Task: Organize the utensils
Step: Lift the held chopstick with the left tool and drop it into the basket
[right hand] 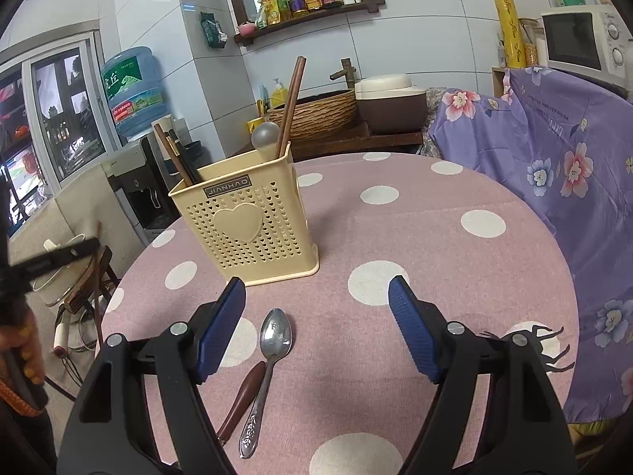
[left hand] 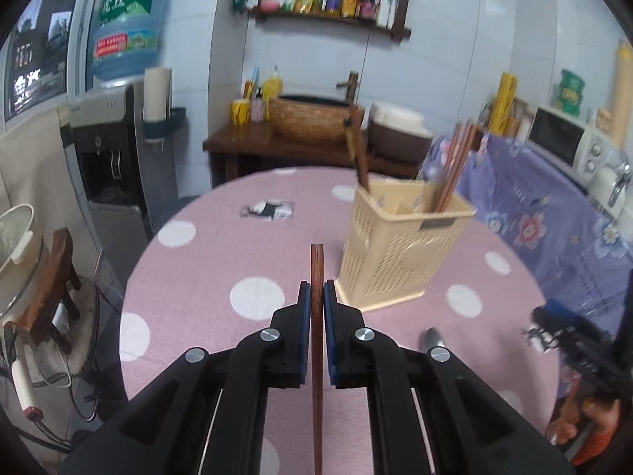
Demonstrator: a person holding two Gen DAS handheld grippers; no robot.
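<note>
Utensil holder (right hand: 247,223) holding chopsticks (right hand: 290,107), ladle (right hand: 266,137)

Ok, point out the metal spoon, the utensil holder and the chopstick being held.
metal spoon (right hand: 275,333): right wrist view, bowl.
utensil holder (right hand: 241,225): right wrist view, heart on front wall.
chopstick (left hand: 317,273): left wrist view, shaft above pads.

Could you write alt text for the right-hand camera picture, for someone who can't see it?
An open gripper hovers over a metal spoon lying on a pink polka-dot table, beside a brown-handled utensil. Behind stands a cream basket holding chopsticks and a ladle.
</note>
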